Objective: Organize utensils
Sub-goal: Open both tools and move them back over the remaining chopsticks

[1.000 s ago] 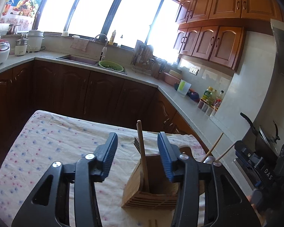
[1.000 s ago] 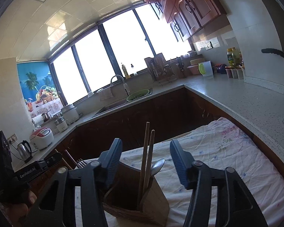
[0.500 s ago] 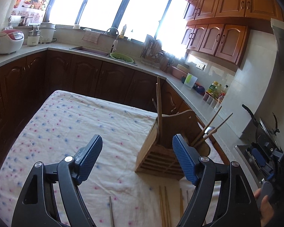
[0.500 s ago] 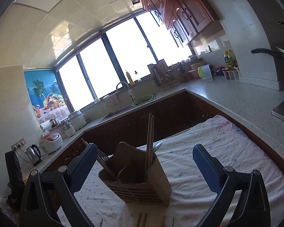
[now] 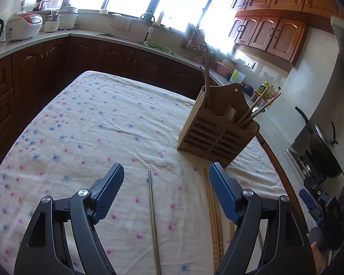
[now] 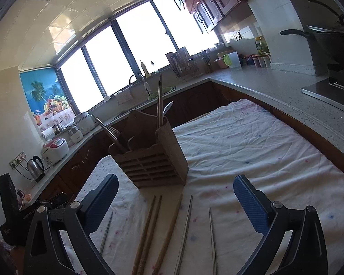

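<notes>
left gripper [image 5: 166, 184] wide, empty | right gripper [image 6: 175, 192] wide, empty | wooden utensil holder [image 6: 152, 158] centre frame on bench cloth [image 6: 252, 151] | loose chopsticks [image 6: 149, 226] lower centre, flat before holder

Both wrist cameras are looking forward and down over their spread jaws at the clothed table [image 5: 98, 114]. Each is framing the wooden utensil holder [image 5: 215, 135] [image 6: 153, 160] just beyond the jaws, from opposite sides; chopsticks [image 6: 149, 229] are lying between them.

Chopsticks [image 6: 169, 231] on tablecloth [image 6: 252, 151] before holder [image 6: 152, 160]
</notes>
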### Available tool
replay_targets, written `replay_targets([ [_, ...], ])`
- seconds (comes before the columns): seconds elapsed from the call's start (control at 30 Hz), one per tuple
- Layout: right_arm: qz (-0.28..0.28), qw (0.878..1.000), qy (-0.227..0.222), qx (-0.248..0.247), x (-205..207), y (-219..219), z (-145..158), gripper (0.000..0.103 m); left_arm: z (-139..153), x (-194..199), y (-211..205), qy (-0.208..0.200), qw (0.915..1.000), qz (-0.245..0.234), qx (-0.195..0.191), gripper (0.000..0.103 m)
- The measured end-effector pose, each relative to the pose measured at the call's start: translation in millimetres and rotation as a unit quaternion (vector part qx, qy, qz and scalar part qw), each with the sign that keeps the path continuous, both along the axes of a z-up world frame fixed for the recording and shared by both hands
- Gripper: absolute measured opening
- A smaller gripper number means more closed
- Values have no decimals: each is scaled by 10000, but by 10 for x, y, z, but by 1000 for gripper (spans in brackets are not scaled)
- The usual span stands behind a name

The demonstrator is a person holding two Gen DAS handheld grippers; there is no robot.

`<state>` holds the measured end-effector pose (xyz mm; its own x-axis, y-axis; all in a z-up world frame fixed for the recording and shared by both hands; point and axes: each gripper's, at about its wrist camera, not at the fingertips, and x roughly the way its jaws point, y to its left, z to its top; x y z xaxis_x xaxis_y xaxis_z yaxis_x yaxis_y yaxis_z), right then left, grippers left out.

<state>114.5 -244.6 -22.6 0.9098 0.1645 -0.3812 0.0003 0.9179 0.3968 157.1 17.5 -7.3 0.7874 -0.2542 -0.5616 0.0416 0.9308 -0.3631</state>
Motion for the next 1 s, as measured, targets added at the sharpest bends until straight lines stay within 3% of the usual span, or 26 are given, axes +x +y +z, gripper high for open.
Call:
replay_targets([
  [0.43, -141, 9979, 608, -189, -316, -113, -480, 101, -328, -215, -116, 445, 9988, -146, 148, 78],
  [0.73, -166, 9969, 752, -175, -326, -165, -547, 101, -405, -139, -329, 637, 9966, -384, 352, 78],
  [0.93, -29, 9952, 874, -434, -240, -90, -545, 101, -415, 42, -559, 800, 9932, -692, 495, 78],
  [1.0, 2, 9942, 922, -544, -199, -62, -544, 95, -419, 118, -650, 812, 9920, -784, 562, 78],
])
